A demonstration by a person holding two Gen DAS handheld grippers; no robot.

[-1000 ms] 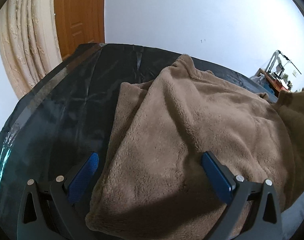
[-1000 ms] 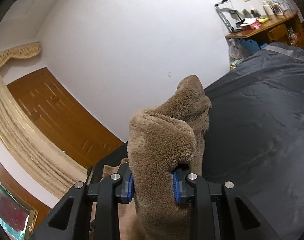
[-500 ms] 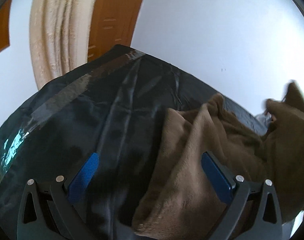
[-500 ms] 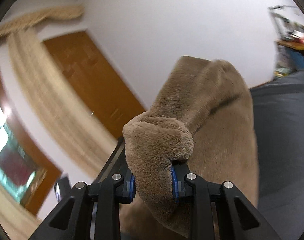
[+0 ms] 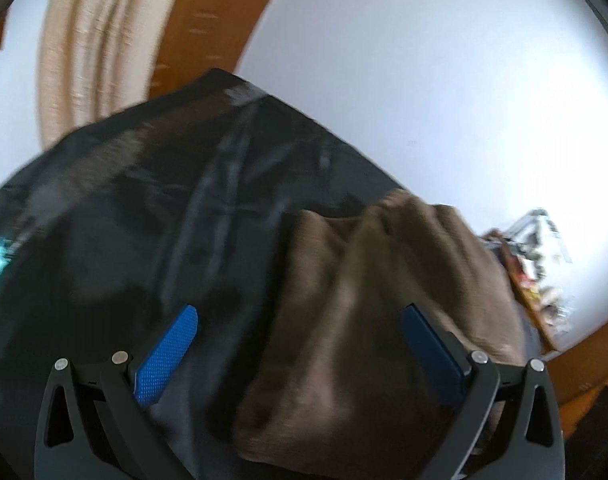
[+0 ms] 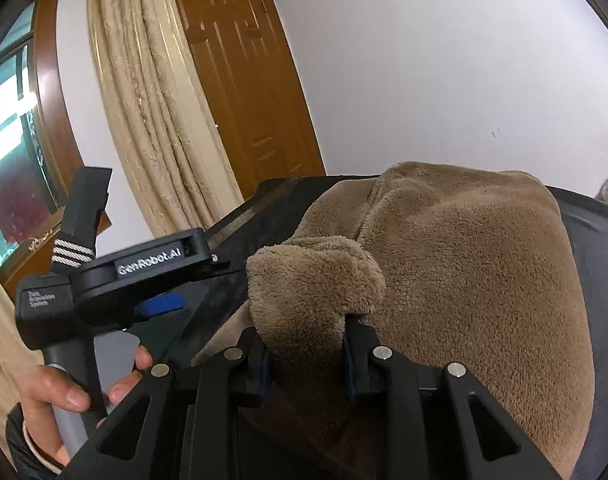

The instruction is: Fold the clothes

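A white-walled room with a wooden door (image 6: 248, 80) and a cream curtain (image 6: 152, 92) at about 11 o'clock frames a tabletop (image 5: 152, 216) covered in a dark, shiny sheet. The right claw (image 6: 305, 364) is clamped tight on a bunched edge of the brown fleece garment (image 6: 463, 272), a thick roll of pile bulging up over the pinch and the rest of the cloth draping away toward 1 o'clock onto the tabletop. To the claw's 9 o'clock, the left claw (image 6: 160, 304) is seen side-on, held by the person's hand (image 6: 76, 388) on its handle. From its own camera, the left claw (image 5: 300, 340) stands wide open and grips nothing; its blue pads (image 5: 166, 354) straddle the near part of the fleece (image 5: 363, 320), which lies in a rumpled heap from 6 o'clock out toward 1 o'clock, with bare dark sheet to the 10 o'clock side. That view is blurred, so whether the pads touch the cloth cannot be told. The fleece looks soft, thick and floppy, probably light for its bulk, with no stiffness to hold a crease; it should sag wherever it is unsupported, and the plush pile likely grips the pads well while sliding easily over the slick sheet. A sensible hold for the open claw would be a single edge or corner opposite the right claw's pinch, not the mounded middle, where several layers could be caught together.
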